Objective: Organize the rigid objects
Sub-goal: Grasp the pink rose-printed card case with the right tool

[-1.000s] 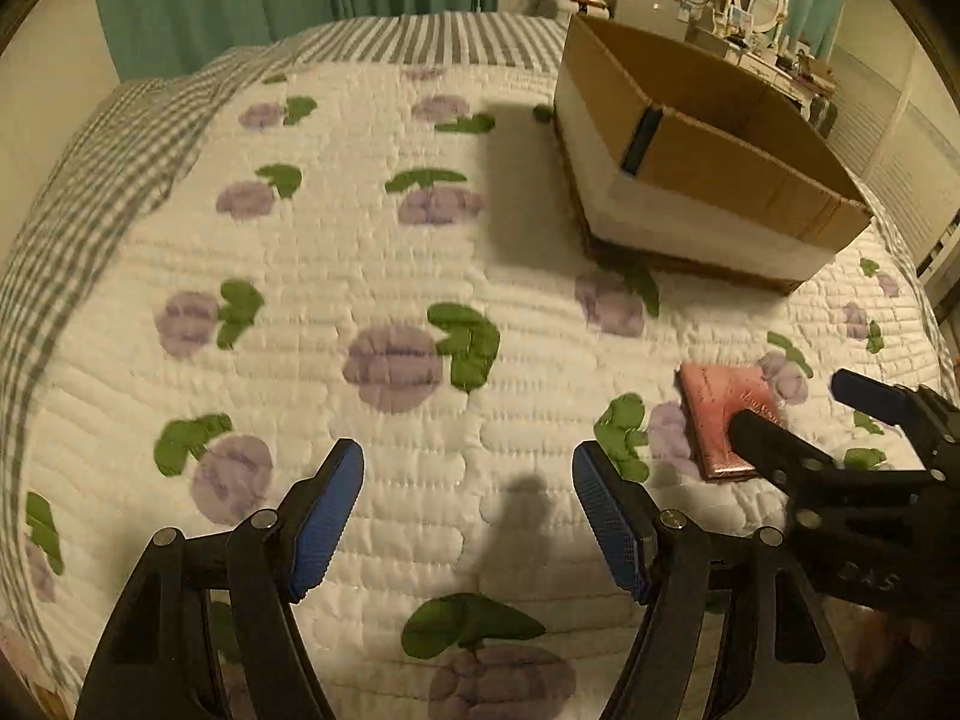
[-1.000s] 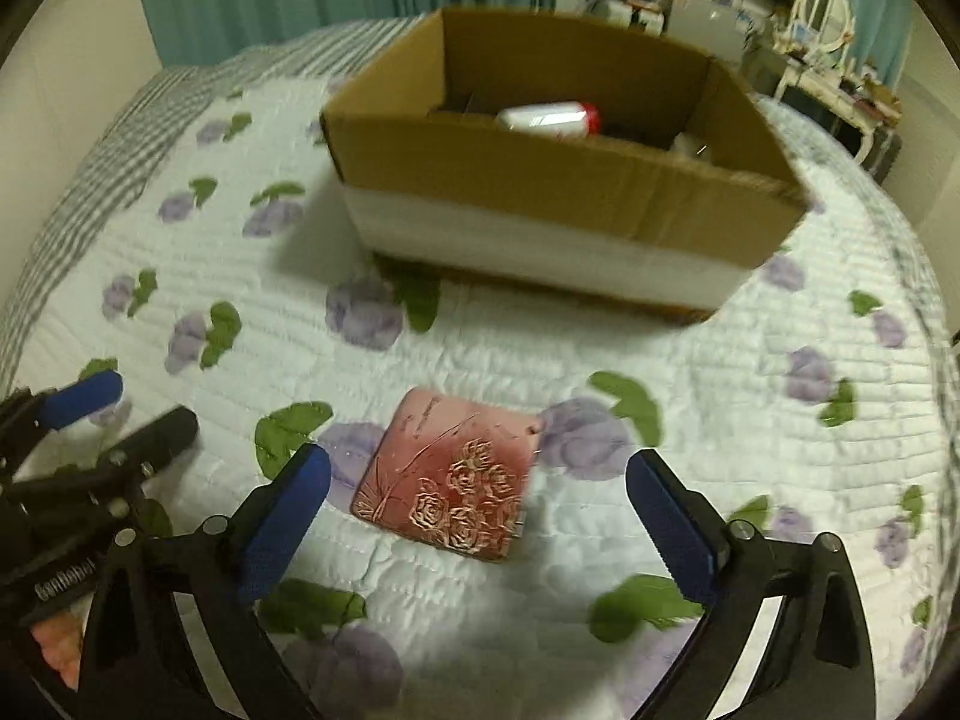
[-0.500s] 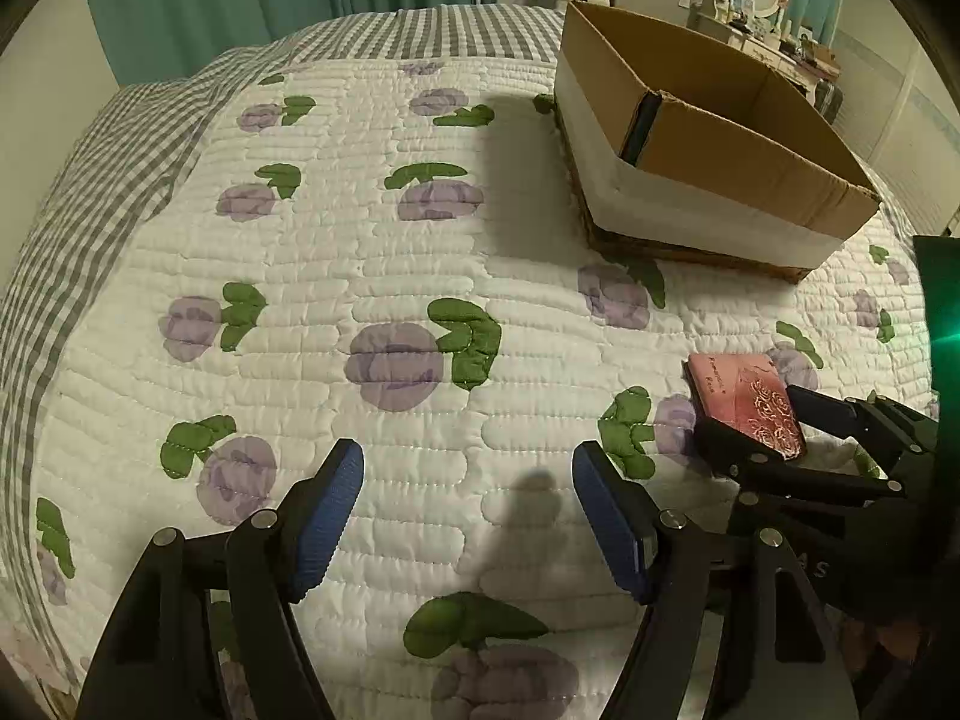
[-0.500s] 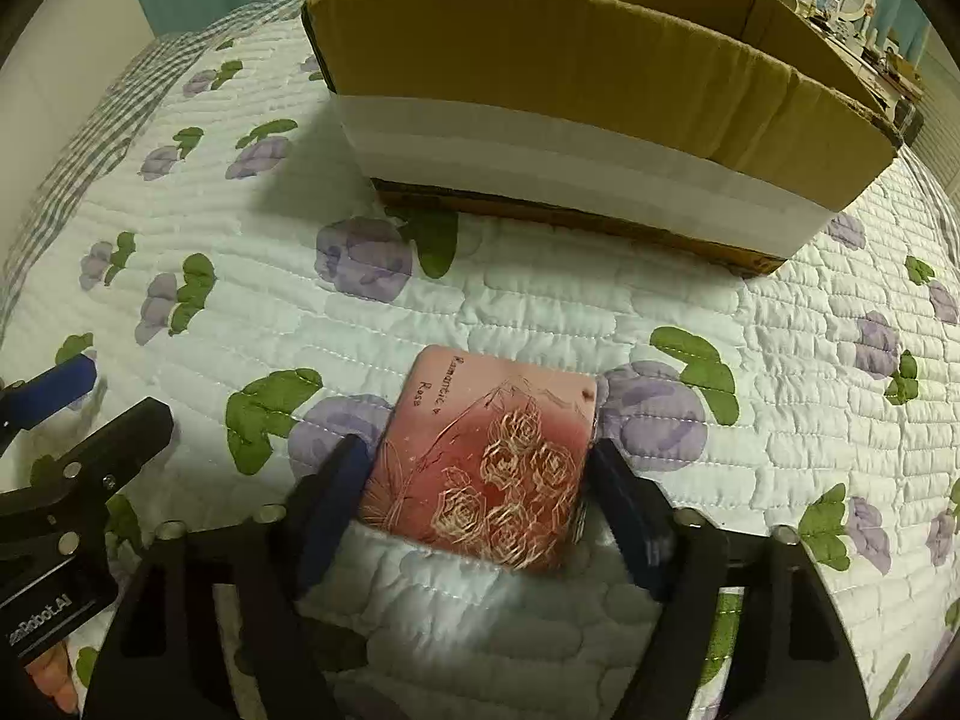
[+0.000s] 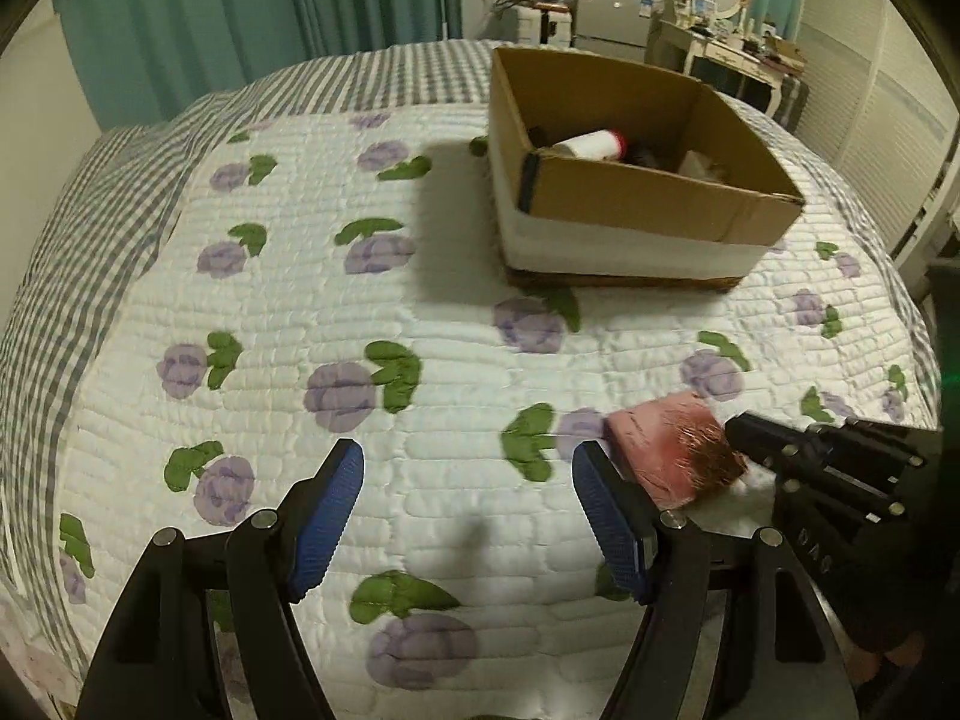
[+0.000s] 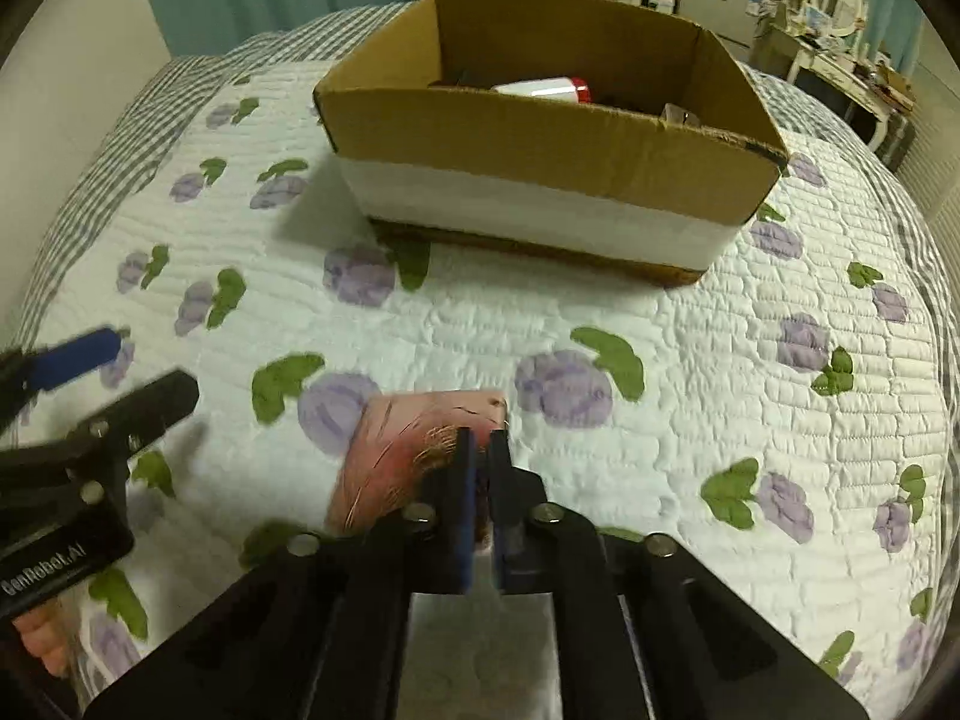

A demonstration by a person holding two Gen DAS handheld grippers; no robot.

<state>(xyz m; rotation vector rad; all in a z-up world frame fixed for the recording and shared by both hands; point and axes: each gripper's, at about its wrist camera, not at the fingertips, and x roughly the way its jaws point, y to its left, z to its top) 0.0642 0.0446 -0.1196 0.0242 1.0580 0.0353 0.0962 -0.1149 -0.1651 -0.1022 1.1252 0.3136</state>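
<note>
A flat pink tin with a gold rose print (image 6: 414,450) is held tilted just above the quilt. My right gripper (image 6: 480,450) is shut on its right edge; the tin sticks out to the left of the fingers. In the left wrist view the tin (image 5: 666,450) is at the right, with the right gripper (image 5: 744,450) clamped on it. My left gripper (image 5: 465,510) is open and empty above the quilt, left of the tin. An open cardboard box (image 6: 540,138) stands further back, holding a white bottle with a red cap (image 6: 546,87) and other items.
The bed has a white quilt with purple flowers (image 5: 336,396) and a grey checked border (image 5: 90,252). Teal curtains (image 5: 240,18) hang behind. A dresser with a mirror (image 5: 726,42) stands at the back right. The left gripper also shows in the right wrist view (image 6: 114,372).
My right gripper closed from wide open onto the pink tin and lifted it off the quilt, tilted. Both cameras rose, so the box's inside now shows. The left gripper stayed open.
</note>
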